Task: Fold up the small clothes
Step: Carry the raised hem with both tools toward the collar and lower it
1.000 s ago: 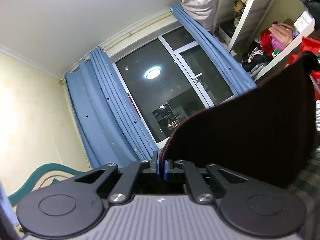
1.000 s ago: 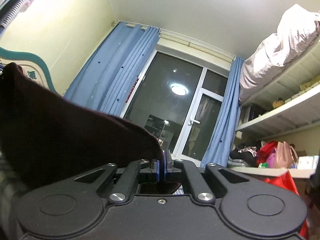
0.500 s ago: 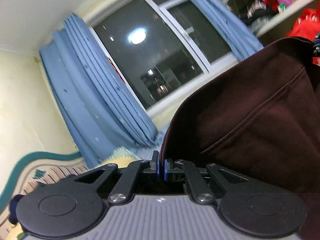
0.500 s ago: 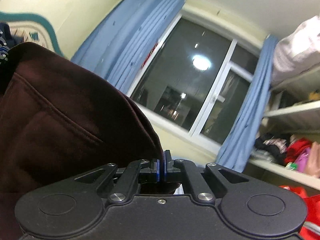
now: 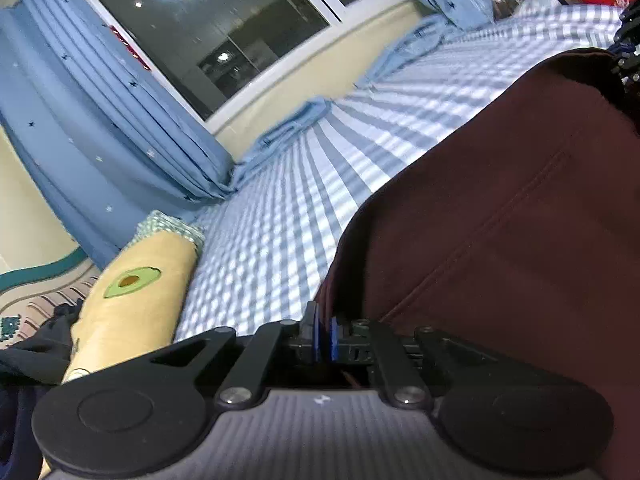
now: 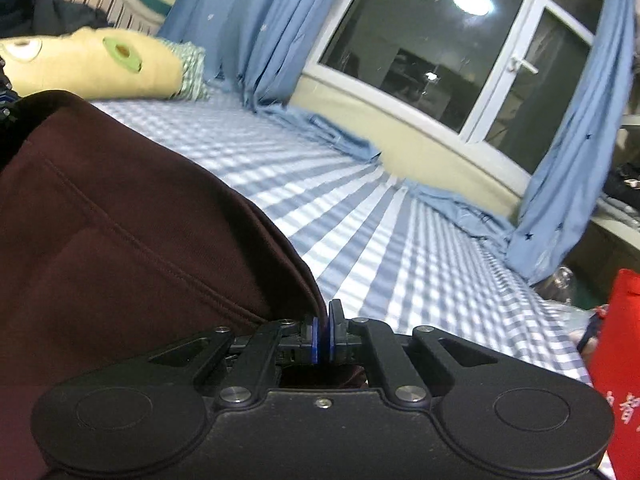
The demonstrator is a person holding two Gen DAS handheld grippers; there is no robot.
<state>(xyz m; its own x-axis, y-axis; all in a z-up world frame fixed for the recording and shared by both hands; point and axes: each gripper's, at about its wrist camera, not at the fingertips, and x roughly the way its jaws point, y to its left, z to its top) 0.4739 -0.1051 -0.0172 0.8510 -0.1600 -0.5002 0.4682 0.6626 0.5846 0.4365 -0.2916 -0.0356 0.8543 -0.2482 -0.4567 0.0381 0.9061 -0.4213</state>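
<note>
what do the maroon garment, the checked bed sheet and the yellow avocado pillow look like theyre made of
Maroon garment: looks like thick matte knit, perhaps sweatshirt fleece; soft folds and a raised stitched seam.
Checked bed sheet: thin woven fabric, likely cotton; blue-white check, lying flat, no sheen.
Avocado pillow: smooth yellow cloth cover over soft filling, judging by its rounded shape; the avocado may be printed or sewn on, blur leaves that open.

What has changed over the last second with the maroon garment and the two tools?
Both tools tipped downward: the views swung from ceiling and window to the checked bedsheet, bringing the maroon garment down toward it. Unchanged: the left tool and right tool remain shut on the garment's edge, which spans between them.
</note>
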